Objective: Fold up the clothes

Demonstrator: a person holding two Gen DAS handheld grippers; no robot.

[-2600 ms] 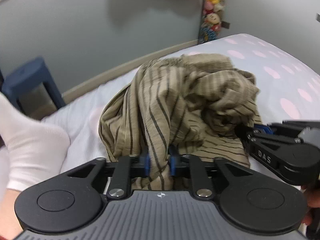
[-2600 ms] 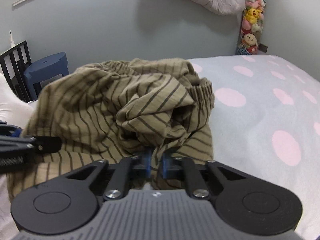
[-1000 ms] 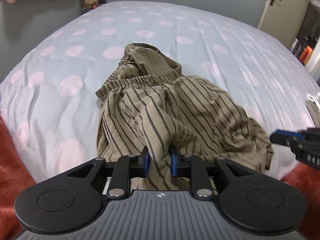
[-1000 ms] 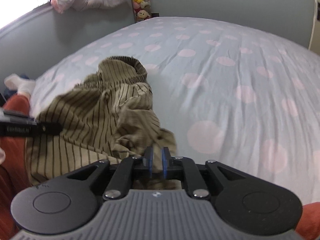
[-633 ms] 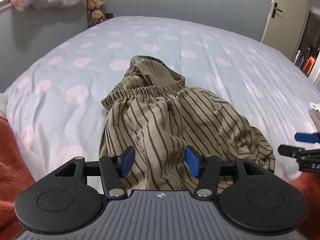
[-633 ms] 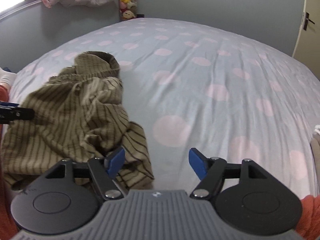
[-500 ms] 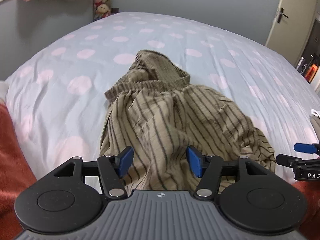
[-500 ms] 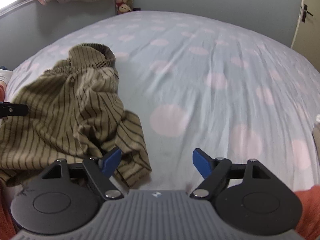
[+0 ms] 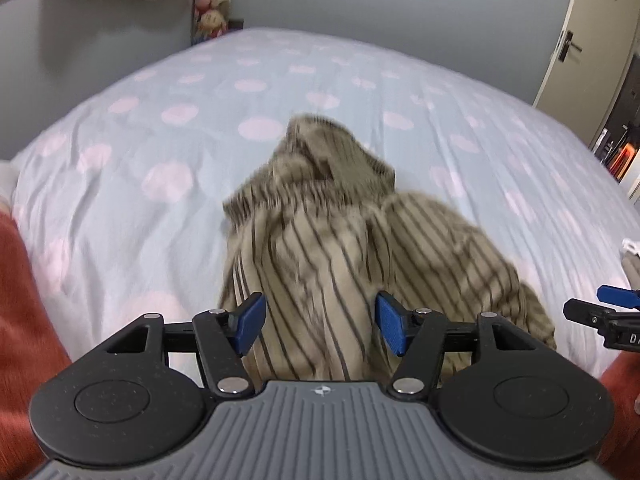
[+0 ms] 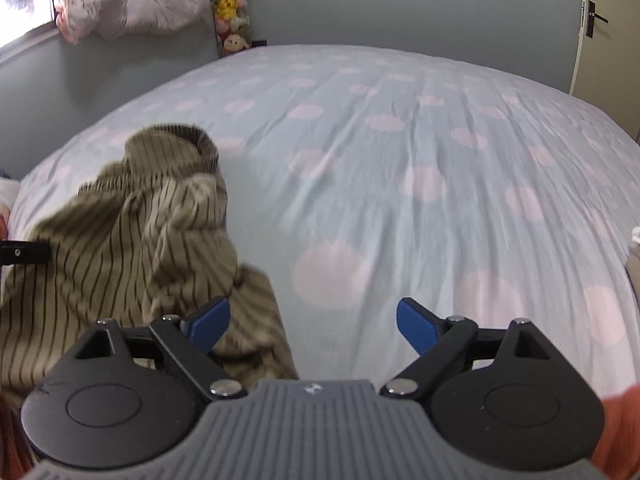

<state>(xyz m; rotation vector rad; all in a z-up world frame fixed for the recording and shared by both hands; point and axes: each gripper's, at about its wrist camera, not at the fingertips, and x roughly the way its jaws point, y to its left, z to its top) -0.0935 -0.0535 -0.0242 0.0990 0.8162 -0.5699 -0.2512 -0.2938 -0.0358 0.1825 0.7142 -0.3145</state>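
Trousers lie on the bed, near its front-left corner (waistband farthest away).

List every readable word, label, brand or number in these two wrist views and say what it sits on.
"D": a cut-off white letter on the right gripper at the left view's right edge; the rest is out of frame.
Small round emblems on both gripper bodies: no letters legible.
Striped garment, bedsheet: no text.

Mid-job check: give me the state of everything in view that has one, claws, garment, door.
Left claw: open, empty, fabric below it.
Right claw: open, empty, at the garment's near edge.
Striped garment: released, crumpled on the bed, unfolded, elastic waistband at the far end.
Bedspread: spread out, lightly wrinkled.
Door: cannot tell.
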